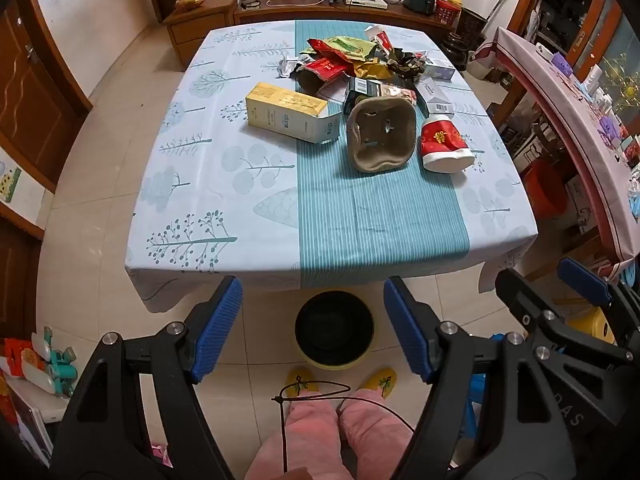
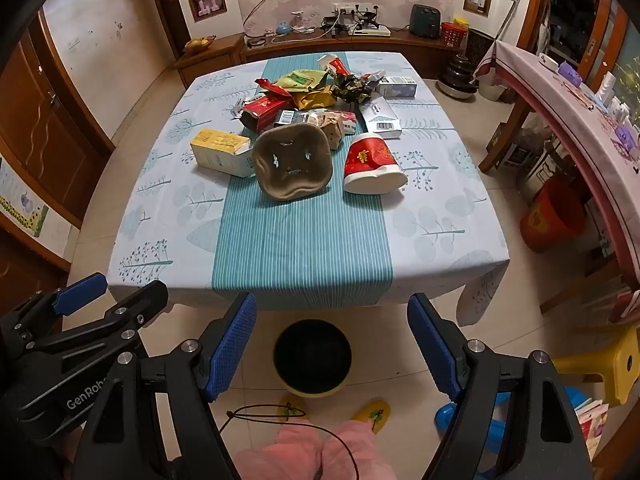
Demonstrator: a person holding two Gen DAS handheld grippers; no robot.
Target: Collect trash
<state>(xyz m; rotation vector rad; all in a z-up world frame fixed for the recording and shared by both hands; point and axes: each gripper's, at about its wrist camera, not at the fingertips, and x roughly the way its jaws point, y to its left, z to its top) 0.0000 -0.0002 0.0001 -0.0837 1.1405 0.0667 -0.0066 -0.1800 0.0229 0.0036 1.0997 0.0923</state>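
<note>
Pale tiles cover the floor (image 1: pixel 100 184) around a counter (image 1: pixel 240 216) draped in a cloth with tree prints and a teal striped band. We hold both tools low at the near edge, above our pink-clad legs and yellow slippers (image 2: pixel 370 414). Our left gripper (image 1: pixel 312 332) has its jaws spread wide with nothing between them, and our right gripper (image 2: pixel 332 350) is the same, its jaws apart and bare. On the floor just past the jaws stands a round bin (image 2: pixel 312 360) with a dark inside and yellow rim. On the counter's far half lies the trash: a yellow box (image 1: pixel 286 112), a brown pulp cup tray (image 1: pixel 378 138) tipped on its side, and a red and white cup (image 1: pixel 444 146) lying over. Behind them sits a heap of wrappers and small cartons (image 1: pixel 360 64).
</note>
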